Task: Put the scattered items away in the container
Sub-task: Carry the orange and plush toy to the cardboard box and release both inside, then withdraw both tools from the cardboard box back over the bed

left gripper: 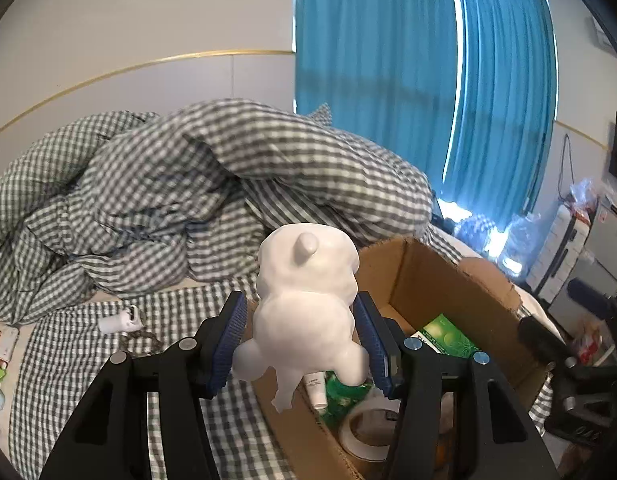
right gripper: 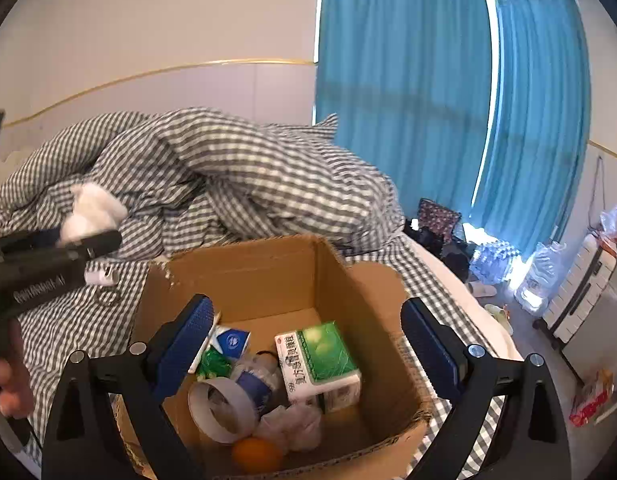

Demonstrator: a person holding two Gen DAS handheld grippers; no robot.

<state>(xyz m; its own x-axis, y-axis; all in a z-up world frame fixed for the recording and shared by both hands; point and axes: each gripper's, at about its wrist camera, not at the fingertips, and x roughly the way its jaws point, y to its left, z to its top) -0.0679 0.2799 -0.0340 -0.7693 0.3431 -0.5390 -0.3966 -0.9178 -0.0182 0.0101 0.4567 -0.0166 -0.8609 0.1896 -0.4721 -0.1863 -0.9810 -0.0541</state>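
**White toy held at the box edge**

The left gripper (left gripper: 300, 340) was clamped on a white toy (left gripper: 306, 300), pads against its waist, at the near-left rim of the box (left gripper: 436, 276). It looked light, smooth and probably slippery; the narrow waist seemed the safest hold. The right gripper (right gripper: 306, 344) stood wide, holding nothing, above the box. Only the right view showed the full contents: carton (right gripper: 320, 360), tape roll (right gripper: 220, 408), orange (right gripper: 256, 456). The left view alone showed the grip itself.
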